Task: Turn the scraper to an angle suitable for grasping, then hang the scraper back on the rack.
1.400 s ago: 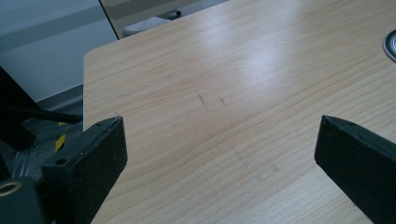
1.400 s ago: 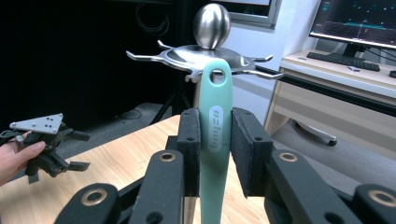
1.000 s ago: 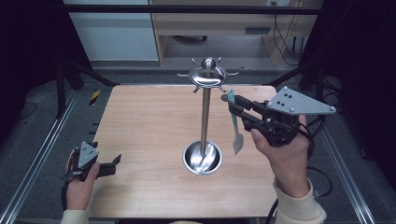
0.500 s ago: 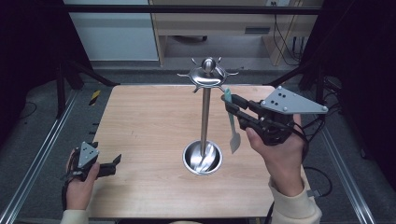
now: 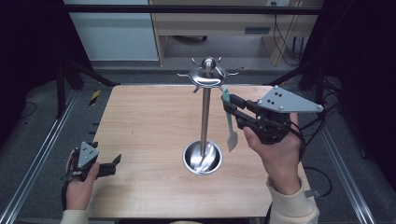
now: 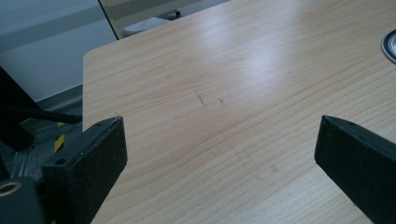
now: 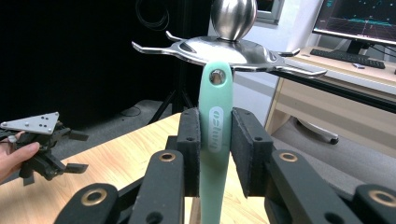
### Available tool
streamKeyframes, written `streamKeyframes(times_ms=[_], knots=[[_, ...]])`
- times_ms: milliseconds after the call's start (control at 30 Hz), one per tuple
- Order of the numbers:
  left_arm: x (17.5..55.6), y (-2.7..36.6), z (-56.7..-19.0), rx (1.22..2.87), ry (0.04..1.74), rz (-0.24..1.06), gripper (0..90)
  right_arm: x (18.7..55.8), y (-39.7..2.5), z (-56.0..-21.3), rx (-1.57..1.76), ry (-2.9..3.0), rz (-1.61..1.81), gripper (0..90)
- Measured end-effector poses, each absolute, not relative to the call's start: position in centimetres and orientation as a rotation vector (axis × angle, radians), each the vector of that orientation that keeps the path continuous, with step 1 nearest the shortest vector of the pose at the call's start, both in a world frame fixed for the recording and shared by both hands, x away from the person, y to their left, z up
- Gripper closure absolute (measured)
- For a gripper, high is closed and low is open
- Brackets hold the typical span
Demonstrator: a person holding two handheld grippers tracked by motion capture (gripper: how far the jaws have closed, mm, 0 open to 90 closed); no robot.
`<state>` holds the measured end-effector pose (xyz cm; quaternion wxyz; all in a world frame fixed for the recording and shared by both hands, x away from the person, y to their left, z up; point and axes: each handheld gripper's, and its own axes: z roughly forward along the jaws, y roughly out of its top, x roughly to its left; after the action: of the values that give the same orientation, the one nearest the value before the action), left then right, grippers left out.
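right gripper (image 5: pixel 229 108) raised one spatula (image 5: pixel 229 126), clamped | one rack (image 5: pixel 206 77) | left gripper (image 5: pixel 114 163) gaping

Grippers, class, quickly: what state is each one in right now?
Left gripper: open, jaws wide apart over the table, holding nothing.
Right gripper: closed on the mint-green utensil, its handle hole near the metal stand's hooks.

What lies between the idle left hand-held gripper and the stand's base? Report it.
Bare wooden tabletop between the left hand-held gripper and stand base, in the high view.
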<state>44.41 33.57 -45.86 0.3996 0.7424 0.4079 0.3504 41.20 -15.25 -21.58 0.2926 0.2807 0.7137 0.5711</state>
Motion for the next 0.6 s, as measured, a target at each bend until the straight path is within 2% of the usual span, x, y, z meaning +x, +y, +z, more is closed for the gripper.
streamKeyframes(times_ms=[600], knots=[[44.35,33.60,-45.83,1.878,1.032,0.885,2.2,41.57,-14.98,-21.84,0.757,1.907,1.524,73.9]])
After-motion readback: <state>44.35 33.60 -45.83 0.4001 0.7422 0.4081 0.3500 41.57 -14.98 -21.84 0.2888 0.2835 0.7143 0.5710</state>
